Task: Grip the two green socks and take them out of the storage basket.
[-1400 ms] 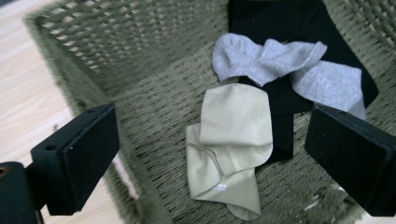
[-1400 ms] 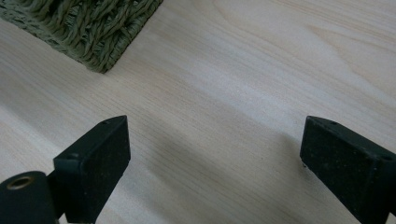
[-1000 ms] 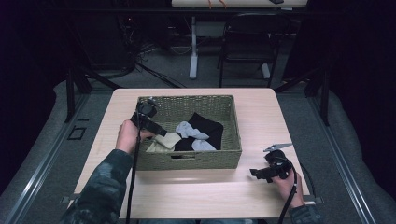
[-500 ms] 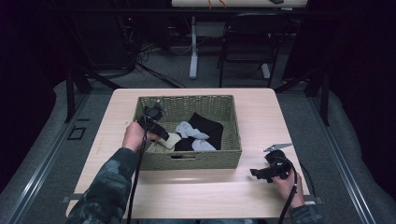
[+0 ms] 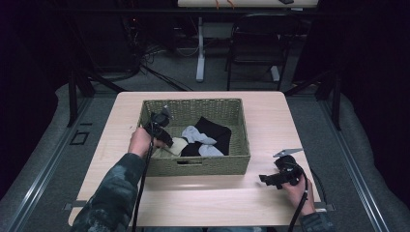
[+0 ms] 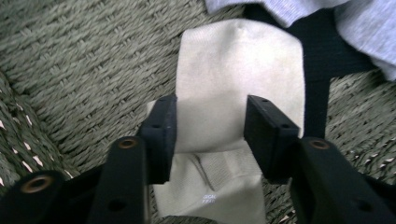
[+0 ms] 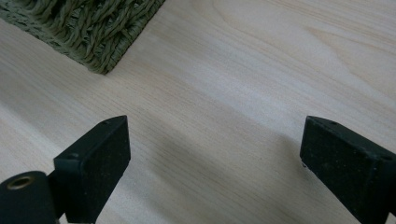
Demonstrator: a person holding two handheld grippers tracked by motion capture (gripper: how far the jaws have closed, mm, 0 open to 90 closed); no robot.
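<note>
Inside the basket [image 5: 241, 145], the left fingers [image 6: 210, 128], which have just been closing, straddle the cream sock [image 6: 240, 79] lying flat on its floor, about to pinch. Right fingers [image 7: 212, 158] rest wide open, empty, over the desk [image 7: 261, 60], clear of the work.

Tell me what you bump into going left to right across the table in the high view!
Left gripper over the cream sock → grey sock → black sock → basket's right wall → right gripper resting on the table.
</note>
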